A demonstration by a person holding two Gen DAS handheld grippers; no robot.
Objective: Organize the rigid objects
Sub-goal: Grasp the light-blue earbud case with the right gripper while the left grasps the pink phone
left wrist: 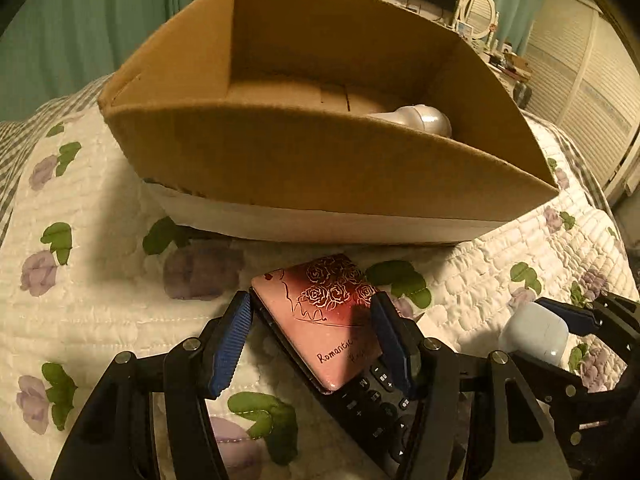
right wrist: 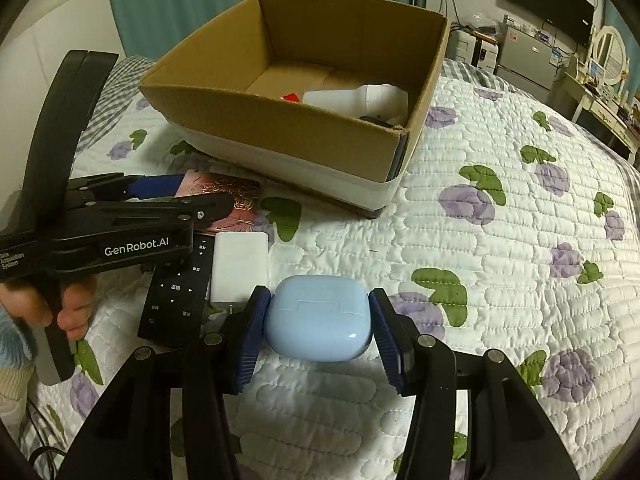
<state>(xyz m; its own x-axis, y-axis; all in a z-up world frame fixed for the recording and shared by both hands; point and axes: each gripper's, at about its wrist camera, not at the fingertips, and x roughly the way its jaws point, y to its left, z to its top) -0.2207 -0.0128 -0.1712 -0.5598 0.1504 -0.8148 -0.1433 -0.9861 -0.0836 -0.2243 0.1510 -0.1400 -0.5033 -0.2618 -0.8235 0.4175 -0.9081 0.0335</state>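
Note:
A pink case with rose drawings (left wrist: 324,316) lies on a black remote (left wrist: 376,408) on the quilt. My left gripper (left wrist: 312,344) sits around the pink case, its blue pads touching both sides. A light blue earbud case (right wrist: 320,322) lies on the quilt between the pads of my right gripper (right wrist: 318,336), which touch its sides. An open cardboard box (left wrist: 320,160) stands just beyond; it holds a white bottle (right wrist: 356,98) and a small red item (right wrist: 291,98). The earbud case also shows in the left wrist view (left wrist: 536,332).
A white charger block (right wrist: 240,268) lies beside the remote (right wrist: 176,300). The floral quilt (right wrist: 500,260) spreads to the right. A desk with a mirror (right wrist: 610,56), a wall TV (right wrist: 548,0) and curtains stand in the background.

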